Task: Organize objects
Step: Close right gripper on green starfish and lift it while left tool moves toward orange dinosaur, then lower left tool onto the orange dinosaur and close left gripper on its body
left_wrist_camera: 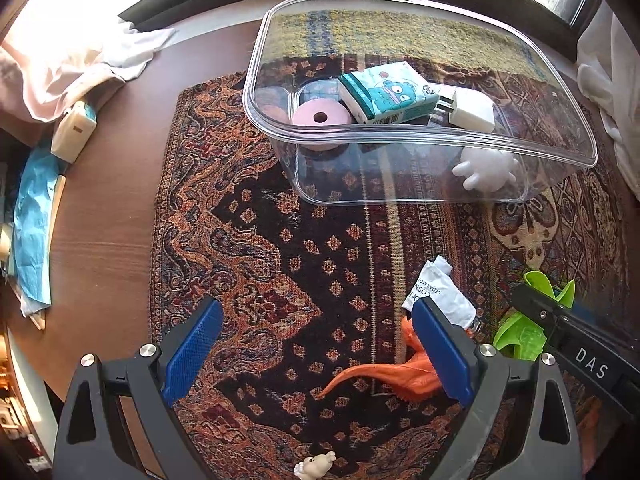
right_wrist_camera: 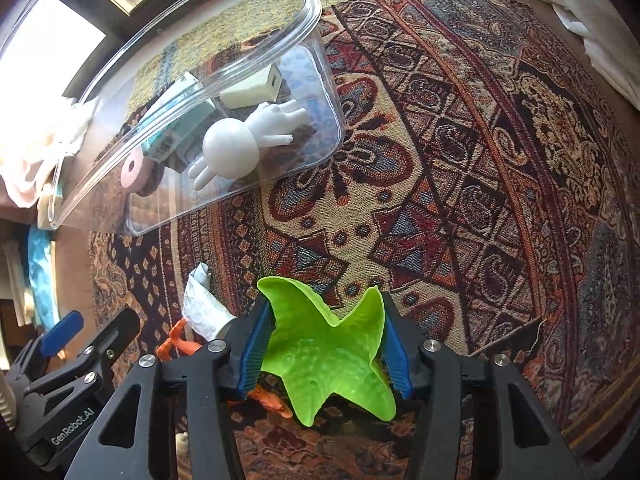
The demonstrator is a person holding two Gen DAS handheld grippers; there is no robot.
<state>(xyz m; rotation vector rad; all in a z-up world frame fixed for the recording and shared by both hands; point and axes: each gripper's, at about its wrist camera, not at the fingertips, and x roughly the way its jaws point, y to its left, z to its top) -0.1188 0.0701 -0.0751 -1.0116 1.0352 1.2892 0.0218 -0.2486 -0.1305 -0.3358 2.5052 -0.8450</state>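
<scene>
right gripper [right_wrist_camera: 324, 354]: blue pads closed on green starfish toy [right_wrist_camera: 332, 364] | place: low over patterned cloth [right_wrist_camera: 460, 160], clear bin [right_wrist_camera: 312, 12] well apart | handling: looks light, rubbery, bends; grip its centre | left gripper [left_wrist_camera: 316, 356]: wide open, empty

1. I see a dark brown wooden table [left_wrist_camera: 100, 216].
2. A big patterned cloth [left_wrist_camera: 260, 240] in red, orange and black lies over the table.
3. Behind the table is a window [right_wrist_camera: 52, 36] with a dark frame. Bright sun comes in through it.
4. Some pale crumpled cloth [left_wrist_camera: 68, 60] lies at the far left of the table.
5. More white cloth [left_wrist_camera: 608, 88] lies at the far right.
</scene>
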